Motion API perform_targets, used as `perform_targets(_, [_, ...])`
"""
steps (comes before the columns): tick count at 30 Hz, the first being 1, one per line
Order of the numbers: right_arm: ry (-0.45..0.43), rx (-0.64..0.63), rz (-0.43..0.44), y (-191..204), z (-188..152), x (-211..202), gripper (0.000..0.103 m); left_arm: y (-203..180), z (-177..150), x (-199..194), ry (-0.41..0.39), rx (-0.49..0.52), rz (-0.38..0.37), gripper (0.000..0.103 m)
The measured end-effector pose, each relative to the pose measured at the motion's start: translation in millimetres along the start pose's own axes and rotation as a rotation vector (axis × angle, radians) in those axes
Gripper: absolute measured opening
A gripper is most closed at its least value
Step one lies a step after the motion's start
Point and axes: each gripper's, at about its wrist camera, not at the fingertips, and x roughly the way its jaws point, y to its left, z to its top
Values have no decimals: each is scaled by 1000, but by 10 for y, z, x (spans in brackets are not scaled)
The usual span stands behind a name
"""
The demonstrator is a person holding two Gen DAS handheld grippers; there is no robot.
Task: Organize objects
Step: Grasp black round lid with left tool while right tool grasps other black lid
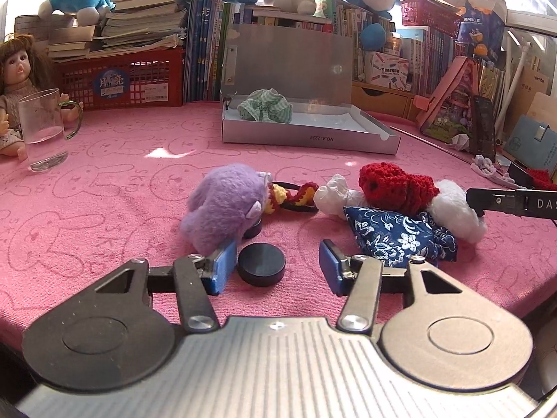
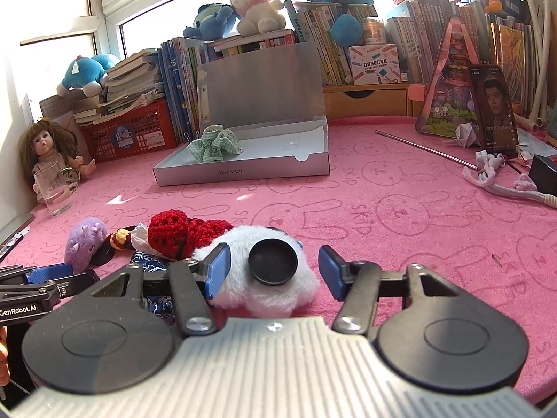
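Observation:
A heap of small items lies on the pink cloth point(image 1: 104, 181). It holds a purple plush point(image 1: 222, 205), a black hair tie with a yellow and red knit point(image 1: 296, 196), a red crochet piece point(image 1: 393, 183), a blue floral pouch point(image 1: 400, 237) and a white plush point(image 1: 452, 205). My left gripper point(image 1: 276, 266) is open around a black disc point(image 1: 261, 268); the disc lies by its left pad and its right pad stands clear. My right gripper point(image 2: 275, 271) is open around the white plush point(image 2: 271, 289), which carries a black disc point(image 2: 273, 261). Its left pad brushes the fur and its right pad is apart.
An open grey box point(image 1: 313, 137) holding a green checked scrunchie point(image 1: 264, 106) sits behind the heap. A glass mug point(image 1: 45, 129) and a doll point(image 1: 17, 80) stand far left. Books, red baskets and plush toys line the back. A phone point(image 2: 494, 108) and a metal rod point(image 2: 424, 149) are on the right.

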Motion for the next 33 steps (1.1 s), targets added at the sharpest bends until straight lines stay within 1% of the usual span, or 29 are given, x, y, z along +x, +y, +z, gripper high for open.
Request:
perform_targets(5, [7,-4,7,25,-12,22,56,19,-39,110,30,-16,17,59])
perform_targets(6, [9,-4,8,29,-15,24,56,18,-49,113,19,-12,16,60])
perform_targets(10, [9,-5,8,29,-18,26,54,7,-51,145,14,-12,14,62])
perform_targets(12, [10,-2,9,29,-19,26,53,0,-46,156,14,-17,9,66])
perform_targets(16, [15,1,18,31,-31,30,47,-33,-35,174,19,-8,20,65])
perform_targets(17, [16,0,19,35,-31,30,44,-33,-34,173,18,-10,20,63])
perform_targets(19, [13,-2,21,45,-32,29,40,-21,-32,162,17,-20,19,54])
perform_targets(20, [12,-5,22,51,-31,28,37,-15,-30,157,17,-24,20,47])
perform_targets(21, [11,-7,21,56,-30,28,37,-6,-31,148,17,-27,21,38])
perform_targets(25, [0,-11,15,62,-25,21,37,-19,-10,110,8,-28,15,38])
perform_targets(33, [-15,-16,11,55,37,-1,36,-109,104,16,-32,-7,-26,38])
